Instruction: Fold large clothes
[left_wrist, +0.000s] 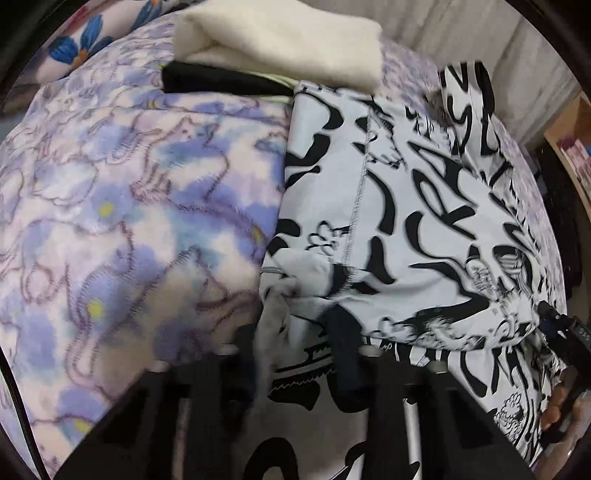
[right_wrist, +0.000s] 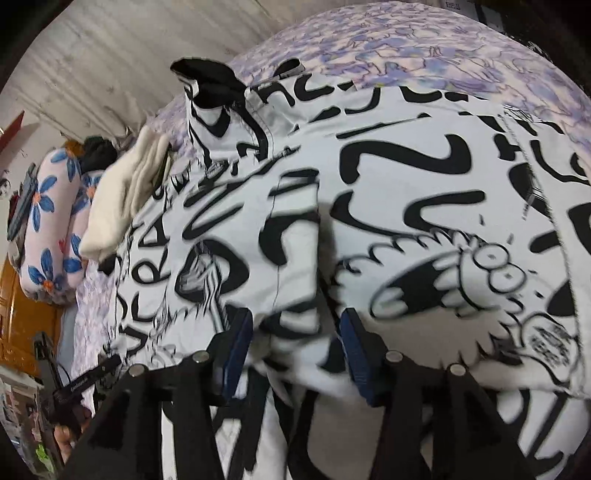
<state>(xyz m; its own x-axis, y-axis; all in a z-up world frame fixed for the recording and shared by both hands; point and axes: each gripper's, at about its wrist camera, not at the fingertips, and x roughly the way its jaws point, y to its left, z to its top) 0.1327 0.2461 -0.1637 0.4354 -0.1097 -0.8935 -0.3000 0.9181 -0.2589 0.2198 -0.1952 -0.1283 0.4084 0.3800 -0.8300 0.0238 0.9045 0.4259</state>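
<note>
Two grippers were engaged with one black-and-white graphic-print garment (left_wrist: 424, 206), which was spread over a lilac floral blanket (left_wrist: 122, 206) on the bed. The left gripper (left_wrist: 291, 332) was seen with cloth bunched between its fingers at the garment's near left edge; the jaws appeared to be pinched on that edge, though blur prevented certainty about how much fabric was held. The right gripper (right_wrist: 295, 328), with blue-padded fingers (right_wrist: 236, 343), was seen with a raised ridge of the same garment (right_wrist: 369, 206) gathered between jaws that stood moderately apart around it; whether the pads actually pressed the cloth could not be told.

A folded cream textile (left_wrist: 280, 40) and a black item (left_wrist: 221, 79) were lying at the far end of the blanket, touching the garment's far edge; flower-print pillows (right_wrist: 55, 221) were lying farther left.

Several risks were judged likely. A shallow bite at either side could let the fabric slip as it was lifted, so that the fold would collapse. Uneven pulling by the two grippers could skew the crease. The plush blanket could be caught with the garment, and the cream textile could be dragged along or buried.
</note>
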